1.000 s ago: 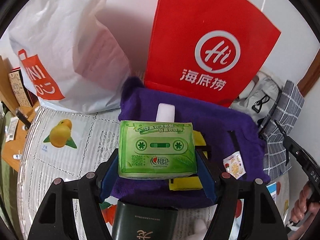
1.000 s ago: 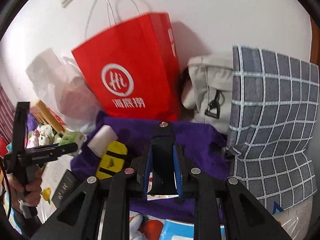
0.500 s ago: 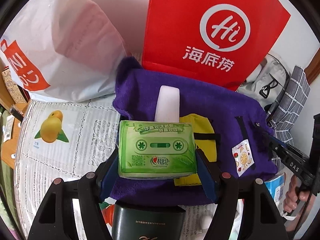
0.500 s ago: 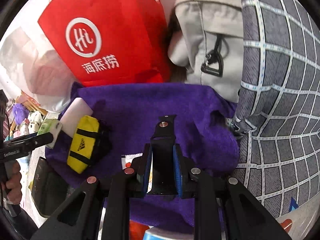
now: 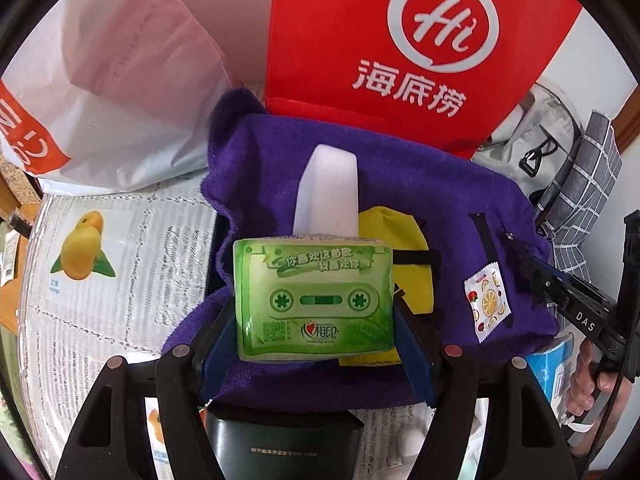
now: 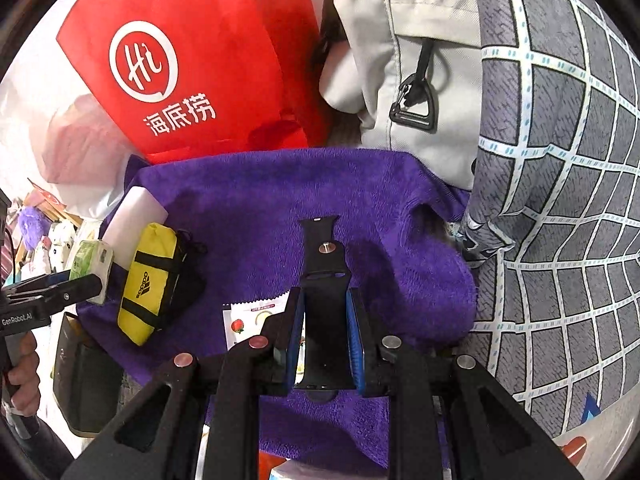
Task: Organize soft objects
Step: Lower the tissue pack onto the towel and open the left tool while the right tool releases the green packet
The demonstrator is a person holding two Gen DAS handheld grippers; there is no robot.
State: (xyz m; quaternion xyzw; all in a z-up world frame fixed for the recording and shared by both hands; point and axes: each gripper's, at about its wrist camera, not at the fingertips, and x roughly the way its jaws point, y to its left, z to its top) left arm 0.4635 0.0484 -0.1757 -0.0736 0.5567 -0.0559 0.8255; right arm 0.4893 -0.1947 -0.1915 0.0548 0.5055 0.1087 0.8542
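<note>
The left gripper (image 5: 316, 320) is clamped on a soft green tissue pack (image 5: 314, 300), one blue pad pressing each short side. The pack hangs above the near edge of a purple towel (image 5: 460, 208) that serves as the gathering spot. The right gripper (image 6: 325, 344) is closed on a black watch strap (image 6: 325, 256), whose free end lies flat on the towel's middle.

To set the tissue pack down well, it likely needs lowering until its underside rests on the towel before the pads let go, since a squeezed soft pack can spring sideways. The best bare patch appears to be the towel's left near corner.

On the towel, just beyond the pack, a white foam block (image 5: 328, 192) lies lengthwise. A yellow pouch (image 5: 400, 256) with black straps sits touching the block's right side, crowding the spot directly under the pack. A small fruit-printed sachet (image 5: 488, 304) lies on the towel to the right of the pouch, partly under the right gripper in the right wrist view.

Behind the towel stands a red paper bag (image 5: 420, 40). A white plastic bag (image 5: 120, 80) slumps to the towel's left rear, and a grey backpack (image 6: 412, 60) and a checked grey cushion (image 6: 560, 160) press against its right side. A dark box (image 5: 284, 444) sits at the towel's near edge, below the left gripper.
</note>
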